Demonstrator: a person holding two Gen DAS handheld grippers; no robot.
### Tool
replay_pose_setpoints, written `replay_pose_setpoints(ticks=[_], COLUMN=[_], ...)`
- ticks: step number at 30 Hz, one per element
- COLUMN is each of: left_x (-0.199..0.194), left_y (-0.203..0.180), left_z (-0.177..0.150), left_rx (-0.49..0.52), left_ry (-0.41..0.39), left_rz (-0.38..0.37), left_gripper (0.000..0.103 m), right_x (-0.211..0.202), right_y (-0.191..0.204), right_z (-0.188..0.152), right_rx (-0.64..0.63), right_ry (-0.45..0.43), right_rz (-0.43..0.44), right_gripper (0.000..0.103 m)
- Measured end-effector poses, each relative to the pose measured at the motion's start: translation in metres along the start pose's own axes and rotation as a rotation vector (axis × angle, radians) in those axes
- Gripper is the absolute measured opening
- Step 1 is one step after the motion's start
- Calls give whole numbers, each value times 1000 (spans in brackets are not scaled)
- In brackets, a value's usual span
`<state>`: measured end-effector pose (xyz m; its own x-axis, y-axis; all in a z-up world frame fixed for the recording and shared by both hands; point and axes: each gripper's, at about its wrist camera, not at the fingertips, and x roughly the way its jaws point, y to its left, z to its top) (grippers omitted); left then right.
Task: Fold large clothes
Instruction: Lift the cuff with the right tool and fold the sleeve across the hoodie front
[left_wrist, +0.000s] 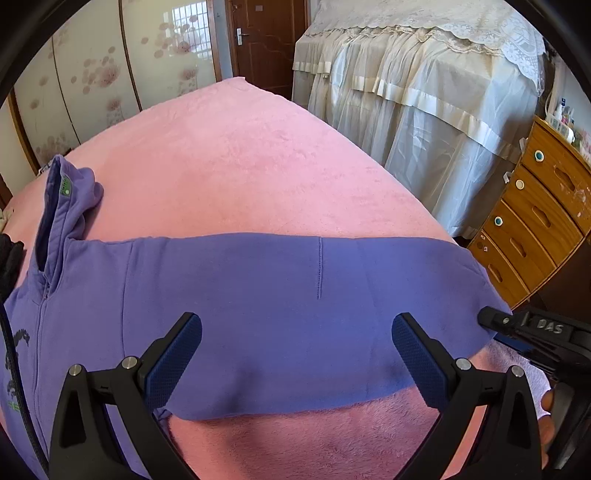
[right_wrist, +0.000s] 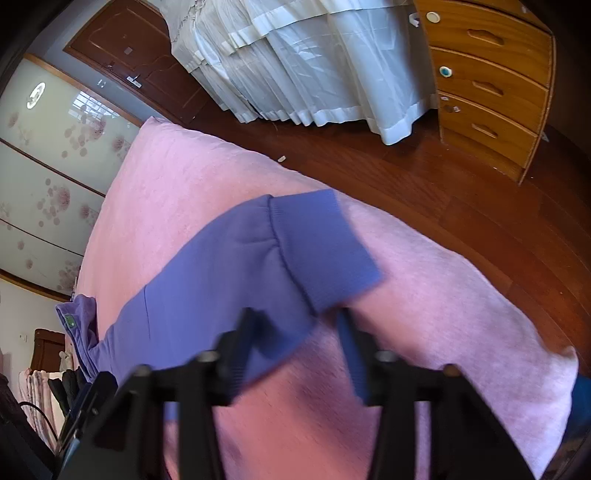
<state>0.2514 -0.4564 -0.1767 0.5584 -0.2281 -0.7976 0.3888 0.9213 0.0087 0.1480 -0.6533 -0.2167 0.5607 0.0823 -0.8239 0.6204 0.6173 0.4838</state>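
Observation:
A purple zip hoodie lies flat on a pink blanket, hood at the left, one sleeve stretched to the right. My left gripper hovers over the middle of that sleeve, jaws wide apart with nothing pinched. My right gripper is at the sleeve's end. In the right wrist view the right gripper has its jaws narrowed around a corner of the ribbed cuff. Pink blanket shows between the cuff and the right-hand finger, so the pads do not clamp the cloth. This view is blurred.
The blanket's edge drops to a dark wooden floor just past the cuff. A wooden chest of drawers stands at the right, and a bed draped in white cloth behind. A person's hand holds the right gripper.

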Motion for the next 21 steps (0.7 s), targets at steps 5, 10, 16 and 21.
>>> replay_pose_setpoints(ticks=[5, 10, 16, 21], left_x=[-10, -37, -86, -113], left_y=[19, 65, 161, 251], left_z=[1, 4, -9, -41], left_rx=[-24, -69, -163, -259], left_ry=[7, 8, -21, -16], left_rz=[3, 7, 44, 119], left_gripper=[102, 102, 102, 102], right_x=[-22, -70, -103, -87], right_y=[30, 91, 192, 268], right_z=[-3, -21, -65, -118], right_rx=[-127, -300, -510, -662], right_ry=[-125, -243, -254, -162], right_rz=[-3, 126, 314, 437], right_gripper=[15, 15, 15, 15])
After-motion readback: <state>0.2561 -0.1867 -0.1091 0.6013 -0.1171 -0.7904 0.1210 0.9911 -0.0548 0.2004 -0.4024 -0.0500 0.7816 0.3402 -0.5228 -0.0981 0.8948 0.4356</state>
